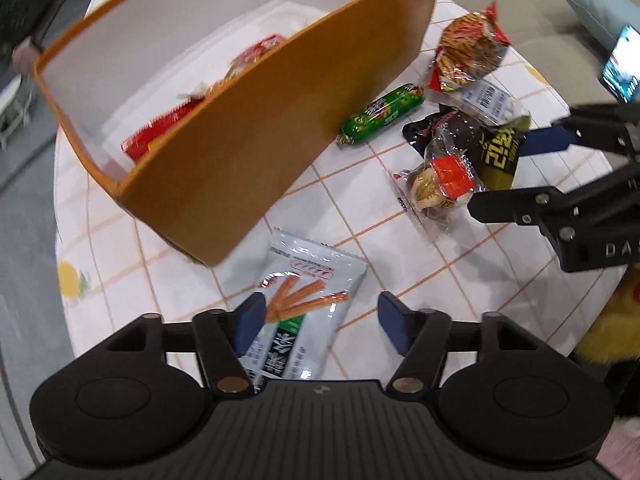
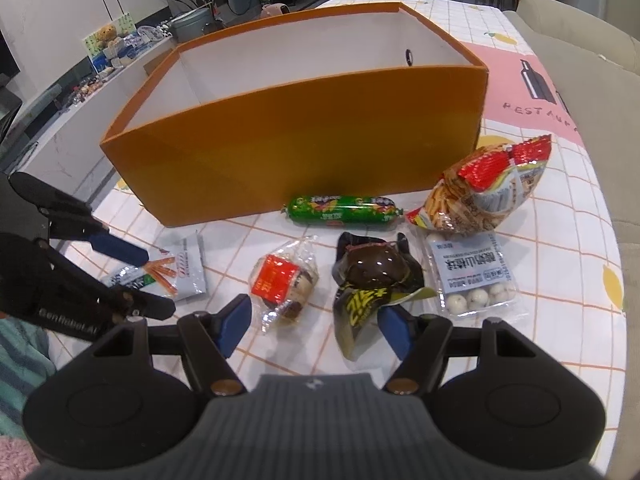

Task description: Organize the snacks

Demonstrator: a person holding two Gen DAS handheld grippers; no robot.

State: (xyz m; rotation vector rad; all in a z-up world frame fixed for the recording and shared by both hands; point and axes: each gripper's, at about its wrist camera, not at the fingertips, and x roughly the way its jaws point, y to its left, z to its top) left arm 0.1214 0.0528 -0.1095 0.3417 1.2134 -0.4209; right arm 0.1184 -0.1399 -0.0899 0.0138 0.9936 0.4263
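Observation:
An orange box (image 1: 224, 152) (image 2: 304, 148) stands on the table; red snack packs (image 1: 160, 132) lie inside it. My left gripper (image 1: 320, 320) is open, its fingers either side of a silver stick-snack packet (image 1: 308, 296) (image 2: 176, 272) lying on the table. My right gripper (image 2: 316, 328) is open and empty, just in front of a clear red-labelled pastry pack (image 2: 280, 280) (image 1: 436, 184) and a dark egg pack (image 2: 372, 280) (image 1: 480, 140). A green sausage (image 2: 344, 210) (image 1: 380, 114), a red chip bag (image 2: 484, 188) (image 1: 468, 52) and a clear ball-candy pack (image 2: 472, 276) lie nearby.
The round table has a white grid cloth (image 2: 540, 340) with lemon prints. A beige sofa (image 2: 592, 80) stands at the right and a counter (image 2: 72, 92) at the back left. A phone (image 1: 620, 66) shows at the far right.

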